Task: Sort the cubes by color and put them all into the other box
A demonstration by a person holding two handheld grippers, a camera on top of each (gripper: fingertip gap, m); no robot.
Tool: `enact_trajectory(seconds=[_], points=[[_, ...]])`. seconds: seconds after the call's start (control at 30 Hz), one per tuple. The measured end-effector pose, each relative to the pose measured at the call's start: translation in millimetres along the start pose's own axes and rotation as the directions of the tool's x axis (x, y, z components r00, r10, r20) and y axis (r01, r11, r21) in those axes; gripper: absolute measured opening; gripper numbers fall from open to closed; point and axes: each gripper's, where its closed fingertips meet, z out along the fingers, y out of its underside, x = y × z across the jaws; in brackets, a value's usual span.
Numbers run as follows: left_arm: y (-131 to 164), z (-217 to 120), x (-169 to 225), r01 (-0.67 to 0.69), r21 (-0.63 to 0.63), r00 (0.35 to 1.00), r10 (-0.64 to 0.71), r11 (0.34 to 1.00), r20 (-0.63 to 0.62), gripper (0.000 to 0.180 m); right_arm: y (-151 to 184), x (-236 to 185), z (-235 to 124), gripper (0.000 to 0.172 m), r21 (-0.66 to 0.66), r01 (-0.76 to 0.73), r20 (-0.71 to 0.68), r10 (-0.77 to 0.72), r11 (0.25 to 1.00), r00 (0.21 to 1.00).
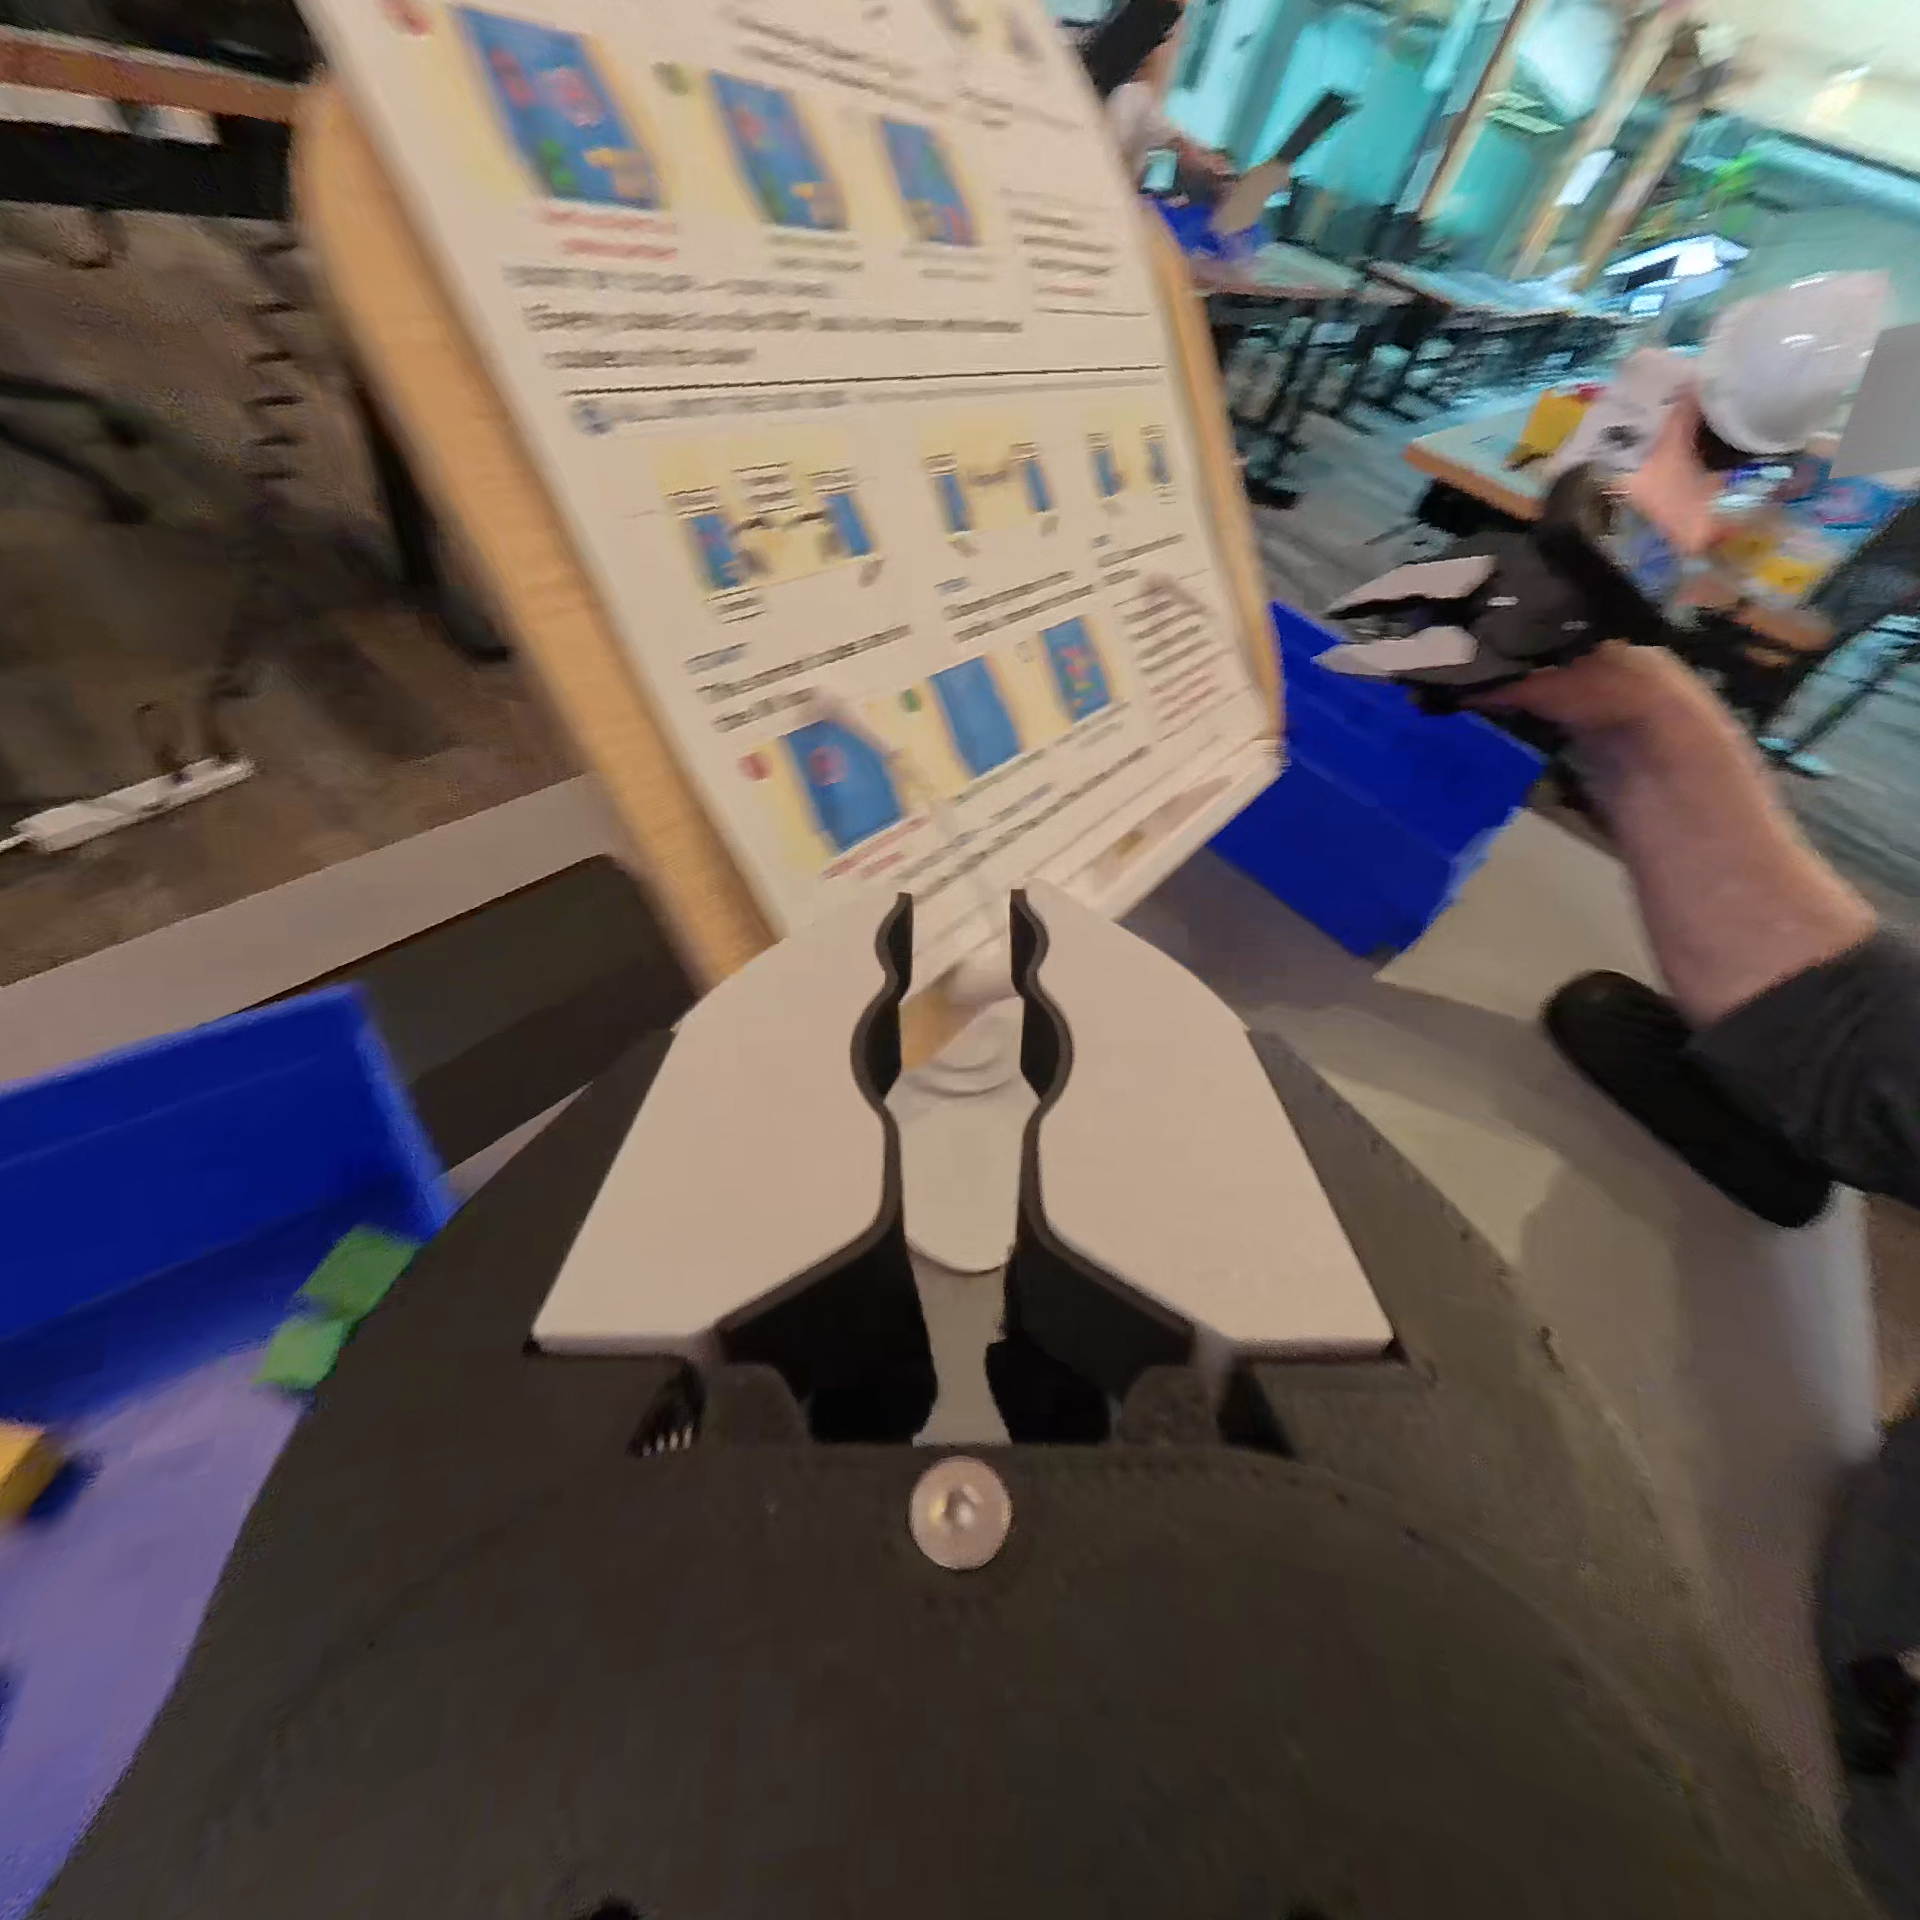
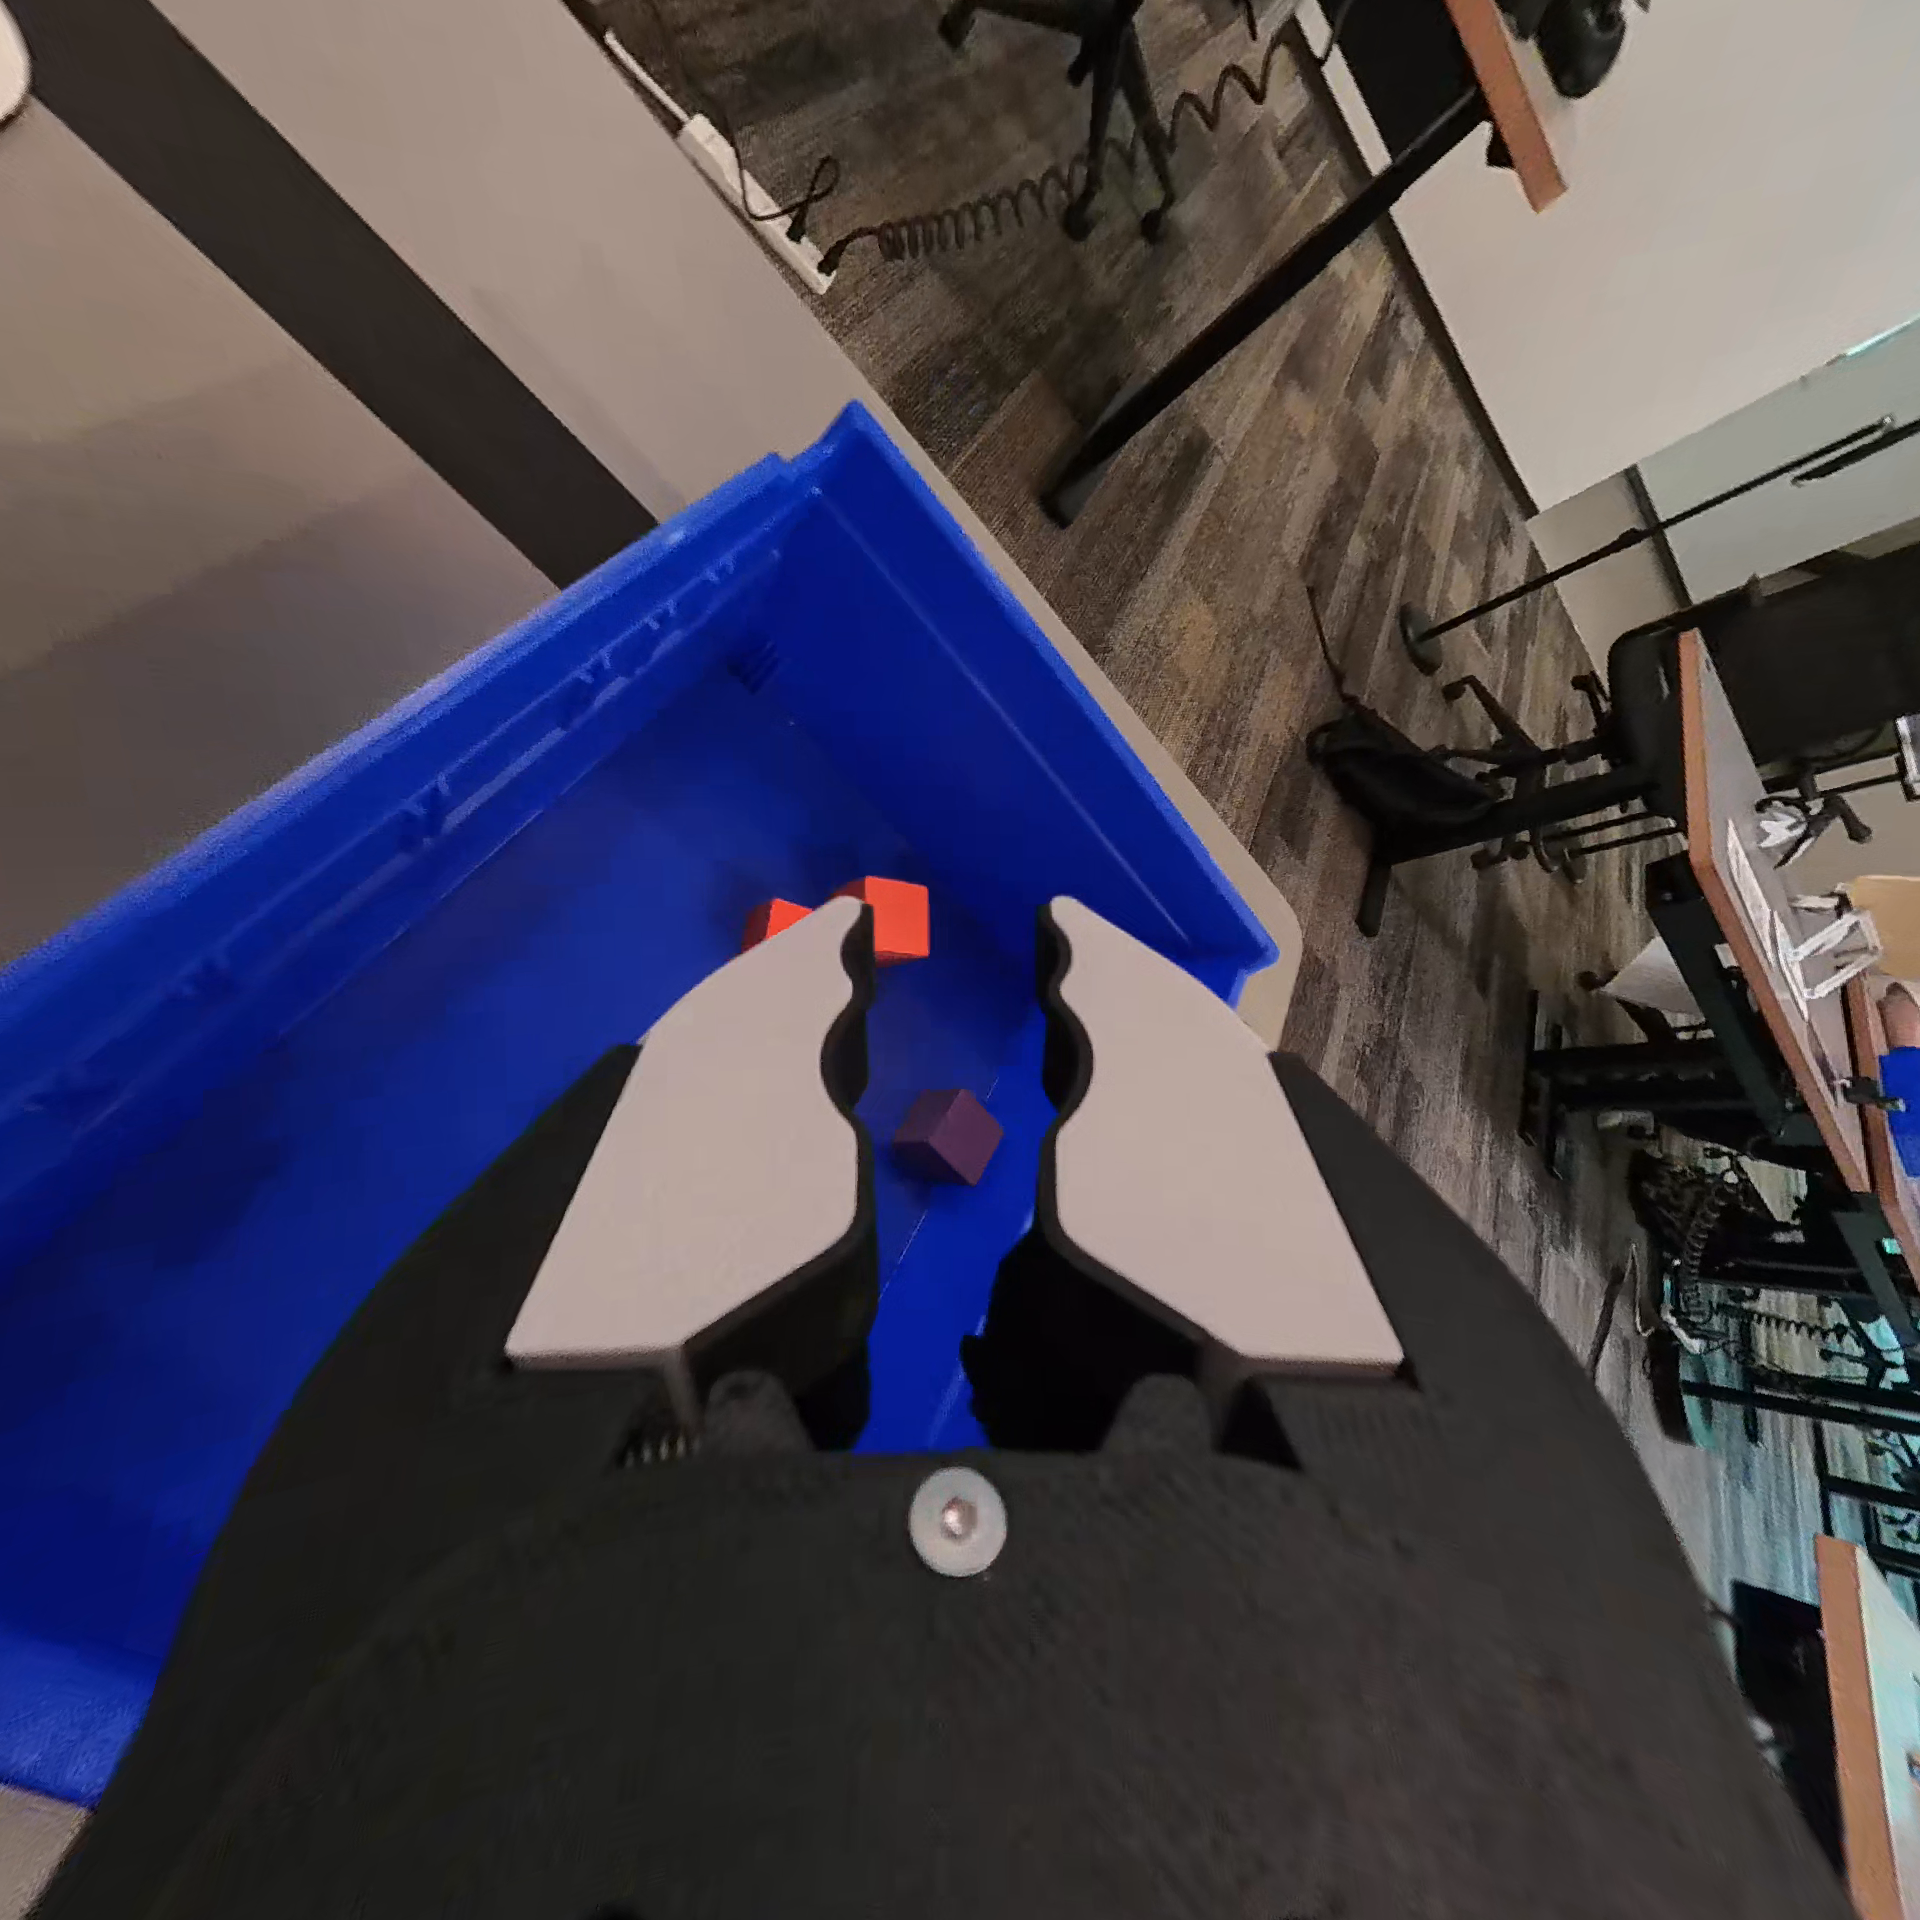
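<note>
In the left wrist view my left gripper (image 1: 961,914) is open with a narrow gap and nothing between its pads. A blue box (image 1: 187,1122) at the lower left holds two green cubes (image 1: 358,1273) and a yellow cube (image 1: 26,1465). My right gripper (image 1: 1382,634) shows far right, held by a hand above the other blue box (image 1: 1371,810). In the right wrist view my right gripper (image 2: 954,925) is open above that box (image 2: 416,883). Two red cubes (image 2: 899,914) and a purple cube (image 2: 948,1135) are in the box below it. The pads touch no cube.
A large instruction board (image 1: 831,468) on a white stand rises right ahead of the left gripper, between the two boxes. The person's sleeved arm (image 1: 1787,1060) reaches across at the right. The table's edge (image 2: 1268,997) runs close beside the right box, with carpet and chairs beyond.
</note>
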Motion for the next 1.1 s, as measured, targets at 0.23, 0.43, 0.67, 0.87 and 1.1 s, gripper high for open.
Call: enact_trajectory(seconds=[0.23,0.43,0.67,0.87,1.1], points=[[55.7,-51.3,-119.3,0.119,-0.161,0.912,-0.044,0.980,0.408,0.018,-10.8,-14.9,4.6,0.029,0.016,0.052,0.009,-0.052,0.999,0.999],[131.4,-77.3,-192.5,0.278,-0.365,0.791,0.004,0.889,0.612,0.030,-17.0,-28.7,9.0,0.029,0.022,0.081,0.032,-0.082,0.996,0.996],[158.4,-86.5,-232.5,0.250,-0.508,0.713,0.198,0.824,0.673,0.045,-21.6,-44.0,14.5,0.029,0.024,0.117,0.059,-0.118,0.993,0.991],[179.4,-92.9,-262.1,0.292,-0.571,0.700,0.235,0.768,0.674,0.054,-25.7,-51.0,16.0,0.030,0.034,0.135,0.067,-0.137,0.990,0.988],[203.1,-83.0,-281.7,0.325,-0.638,0.718,0.257,0.698,0.647,0.051,-25.6,-56.7,19.6,0.029,0.030,0.152,0.074,-0.154,0.988,0.985]])
